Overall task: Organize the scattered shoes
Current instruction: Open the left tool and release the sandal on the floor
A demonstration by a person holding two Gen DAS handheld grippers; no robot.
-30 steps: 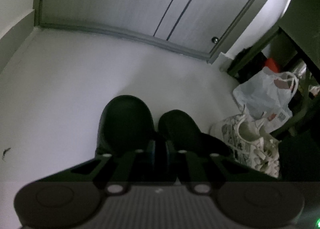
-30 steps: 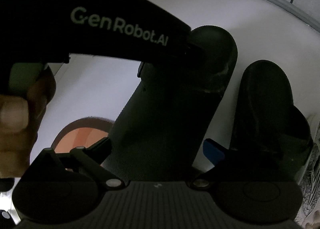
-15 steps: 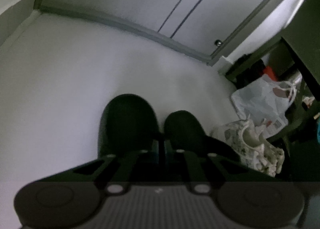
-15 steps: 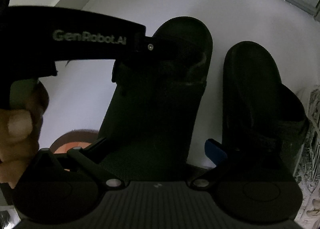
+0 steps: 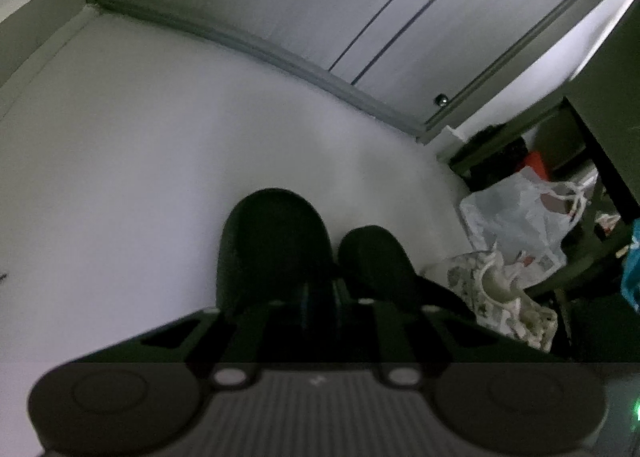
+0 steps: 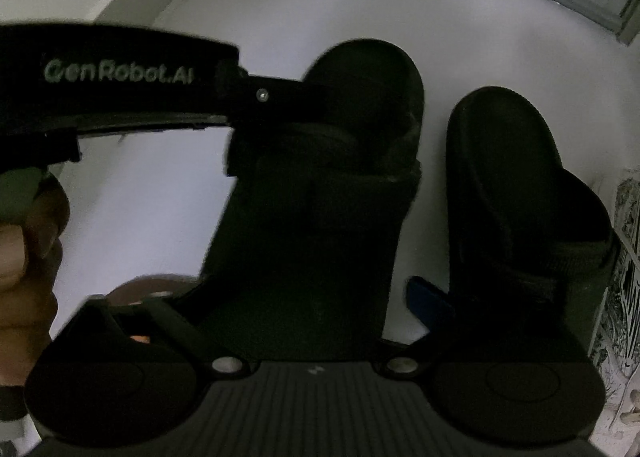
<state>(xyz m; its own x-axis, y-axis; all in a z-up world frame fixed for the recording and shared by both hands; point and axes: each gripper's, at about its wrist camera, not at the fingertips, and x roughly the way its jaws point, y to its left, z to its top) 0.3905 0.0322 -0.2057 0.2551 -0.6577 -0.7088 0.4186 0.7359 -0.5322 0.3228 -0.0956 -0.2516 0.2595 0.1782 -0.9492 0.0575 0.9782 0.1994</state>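
Two black slide sandals lie side by side on the white floor, toes toward the door. The left sandal [image 5: 272, 249] [image 6: 328, 193] has my left gripper [image 5: 318, 297] shut on its strap; that gripper reaches in from the left in the right wrist view [image 6: 304, 93]. The right sandal [image 5: 376, 257] [image 6: 516, 193] lies just beside it. My right gripper [image 6: 320, 297] is open, its fingers spread either side of the left sandal's heel, its blue-padded finger [image 6: 428, 297] in the gap between the sandals. A white patterned sneaker [image 5: 496, 297] sits right of the sandals.
A white plastic bag [image 5: 520, 217] and dark shelving [image 5: 580, 177] crowd the right side. A grey sliding door [image 5: 320, 17] with its track runs along the back. A wall skirting [image 5: 36, 37] borders the left. An orange-brown round object [image 6: 140, 289] lies near my right gripper.
My left gripper has drawn the left sandal up beside the right one. The right wrist view has pulled back and risen, so both sandals show more fully.
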